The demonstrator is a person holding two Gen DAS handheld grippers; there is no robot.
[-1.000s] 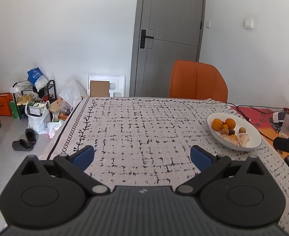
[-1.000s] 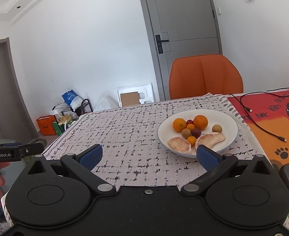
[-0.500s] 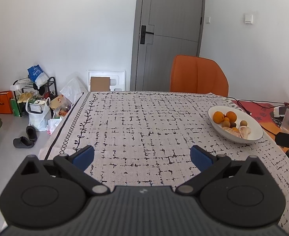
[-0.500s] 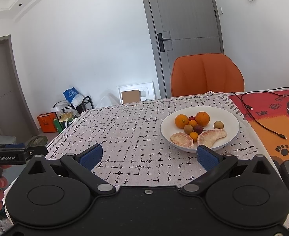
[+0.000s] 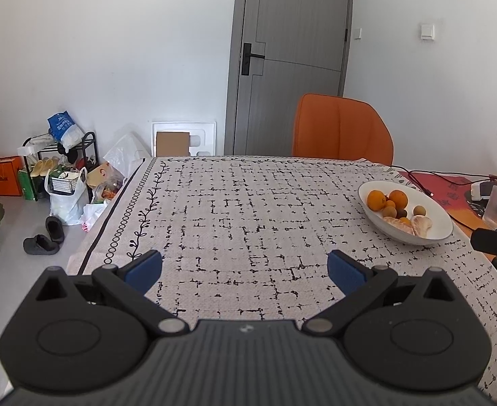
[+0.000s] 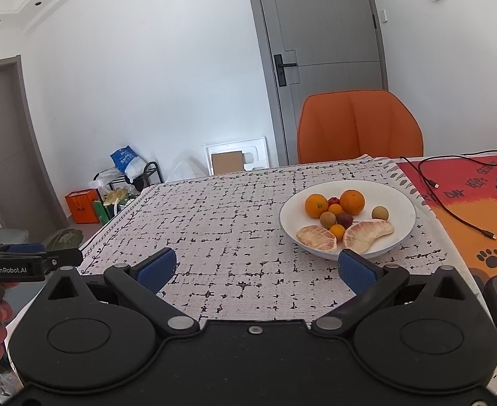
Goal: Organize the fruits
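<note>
Hovering above a patterned tablecloth (image 5: 248, 223), the left gripper (image 5: 245, 270) and right gripper (image 6: 255, 267) both have their blue pads spread wide, holding nothing. A white plate (image 6: 401, 203) of oranges (image 6: 351, 202), small fruits and peeled pomelo segments (image 6: 367, 233) sits on the right, near an orange chair (image 6: 360, 125) at the far edge.

Both wrist views face the door (image 5: 292, 61); right sits nearer the shared plate (image 6: 401, 203).
</note>
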